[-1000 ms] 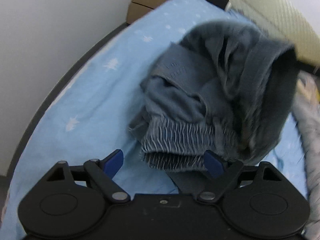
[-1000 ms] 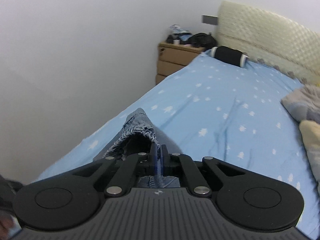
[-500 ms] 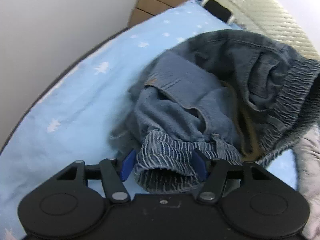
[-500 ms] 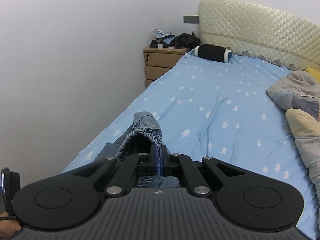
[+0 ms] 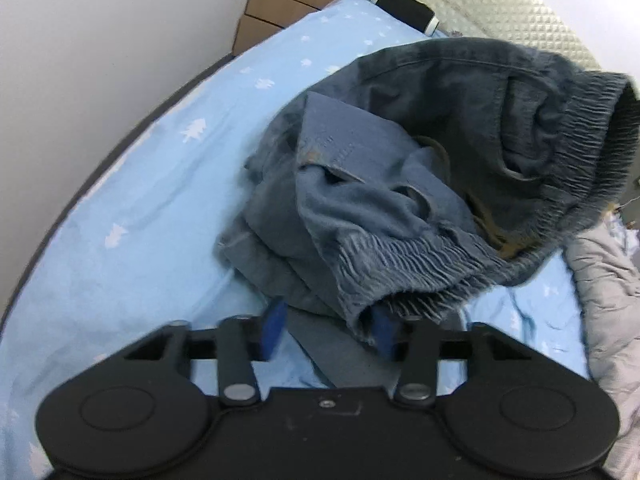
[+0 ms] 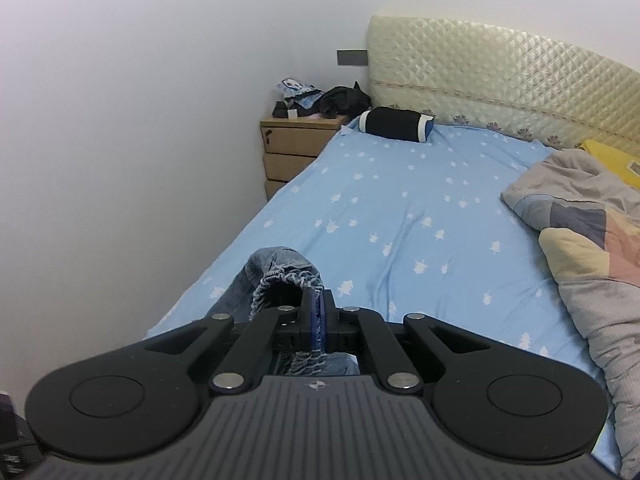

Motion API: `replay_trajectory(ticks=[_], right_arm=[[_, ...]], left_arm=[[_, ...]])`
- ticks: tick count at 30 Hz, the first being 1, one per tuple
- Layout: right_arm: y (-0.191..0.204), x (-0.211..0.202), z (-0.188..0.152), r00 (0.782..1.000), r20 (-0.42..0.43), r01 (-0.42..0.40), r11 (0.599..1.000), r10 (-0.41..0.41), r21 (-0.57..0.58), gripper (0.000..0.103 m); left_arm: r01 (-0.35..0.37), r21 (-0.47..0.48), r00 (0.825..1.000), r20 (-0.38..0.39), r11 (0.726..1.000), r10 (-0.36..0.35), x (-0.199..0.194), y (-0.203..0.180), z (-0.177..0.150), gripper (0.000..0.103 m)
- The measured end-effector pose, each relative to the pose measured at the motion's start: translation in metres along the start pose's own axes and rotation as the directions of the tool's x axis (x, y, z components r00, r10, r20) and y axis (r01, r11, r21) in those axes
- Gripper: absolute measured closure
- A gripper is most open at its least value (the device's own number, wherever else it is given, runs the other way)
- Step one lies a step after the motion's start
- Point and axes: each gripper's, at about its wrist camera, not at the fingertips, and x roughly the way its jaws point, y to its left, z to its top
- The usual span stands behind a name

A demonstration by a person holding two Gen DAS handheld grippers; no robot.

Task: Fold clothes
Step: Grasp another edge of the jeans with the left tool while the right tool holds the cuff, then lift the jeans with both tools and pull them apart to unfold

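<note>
Crumpled blue denim trousers (image 5: 400, 160) with a gathered elastic waistband lie bunched on the light blue bed sheet (image 5: 160, 184). My left gripper (image 5: 329, 330) is low over the sheet at their near edge. Its blue fingers (image 5: 274, 328) stand partly apart, with the waistband's hem hanging between them. My right gripper (image 6: 318, 320) is shut on another stretch of the waistband and holds that part of the trousers (image 6: 280, 276) lifted above the bed. In the left wrist view this raised part arches up at the right.
The bed sheet (image 6: 420, 208) runs along a white wall on the left. A wooden nightstand (image 6: 292, 148) with clutter stands at the head, beside a black bolster (image 6: 394, 124) and a quilted headboard (image 6: 500, 68). A grey patchwork quilt (image 6: 580, 240) is heaped on the right side.
My left gripper's fingers have narrowed around the waistband hem. The right gripper has risen with its held part of the trousers, spreading the bunch wider.
</note>
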Motion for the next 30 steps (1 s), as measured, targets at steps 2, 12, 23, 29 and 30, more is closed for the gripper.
replay_trajectory(ticks=[2,12,23,29,30], right_arm=[[0.002,-0.006,0.0,1.0,-0.004,0.0,1.0,0.0,-0.005,0.103],[-0.018,-0.05,0.004,0.995,0.066,0.073,0.997,-0.073,-0.009,0.103],[-0.153,-0.083,-0.03,0.997,0.048,0.053,0.986,-0.061,0.16,0.103],[-0.162,-0.006,-0.115,0.984,-0.177,-0.038,0.996,0.023,-0.081,0.087],[-0.161,0.006,-0.123,0.979,-0.201,-0.057,0.992,0.033,-0.115,0.081]], left_arm=[[0.011,0.016,1.0,0.024,1.0,-0.011,0.004,0.001,0.008,0.065],[0.063,0.119,0.988,0.136,0.991,-0.079,-0.013,-0.036,0.01,0.095],[0.072,0.202,0.984,0.145,0.977,-0.102,-0.035,-0.124,-0.04,0.095],[0.027,0.16,0.986,0.156,0.987,-0.052,-0.034,-0.125,-0.042,0.095],[0.024,0.16,0.986,0.156,0.987,-0.049,-0.035,-0.124,-0.041,0.095]])
